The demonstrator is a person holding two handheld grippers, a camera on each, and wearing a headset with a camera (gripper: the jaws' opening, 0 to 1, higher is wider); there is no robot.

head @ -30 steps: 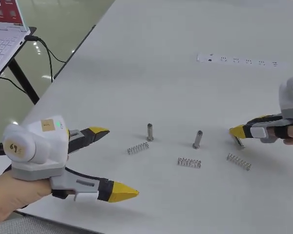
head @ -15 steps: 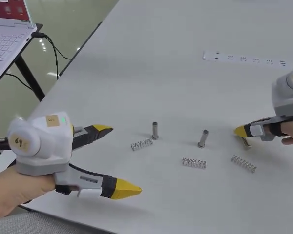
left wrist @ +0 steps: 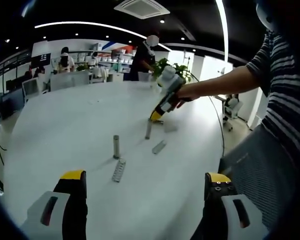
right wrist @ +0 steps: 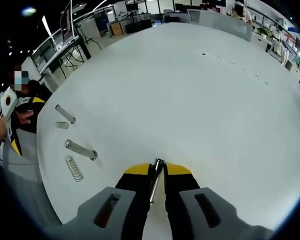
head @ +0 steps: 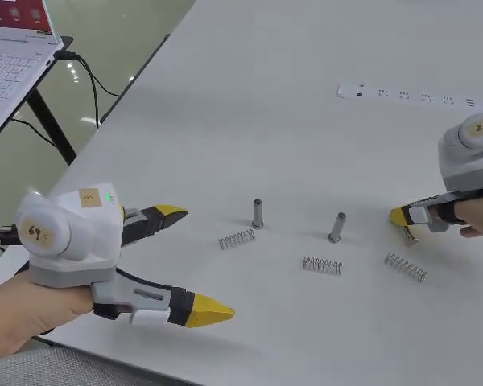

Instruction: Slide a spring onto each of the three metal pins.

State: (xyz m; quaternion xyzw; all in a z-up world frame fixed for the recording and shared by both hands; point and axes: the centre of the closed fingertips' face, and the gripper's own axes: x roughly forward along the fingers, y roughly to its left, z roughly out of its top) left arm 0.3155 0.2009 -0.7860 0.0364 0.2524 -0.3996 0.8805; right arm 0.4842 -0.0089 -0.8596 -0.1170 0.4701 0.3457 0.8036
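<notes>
Third pin (right wrist: 155,182) pinched in my right claw (head: 401,217), lower tip maybe touching bench (head: 306,121). Left pin (head: 258,214) and middle pin (head: 336,227) upright on bench. Left spring (head: 237,240), middle spring (head: 322,264), right spring (head: 406,267) lie loose near pins. My left claw (head: 201,261) spread wide, empty, well apart.

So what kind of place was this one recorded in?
Most likely an open-plan office or lab. A large white table serves as the workbench, a laptop sits on a stand beside it, and the left gripper view shows desks with monitors under a ceiling air vent and strip lights.
</notes>
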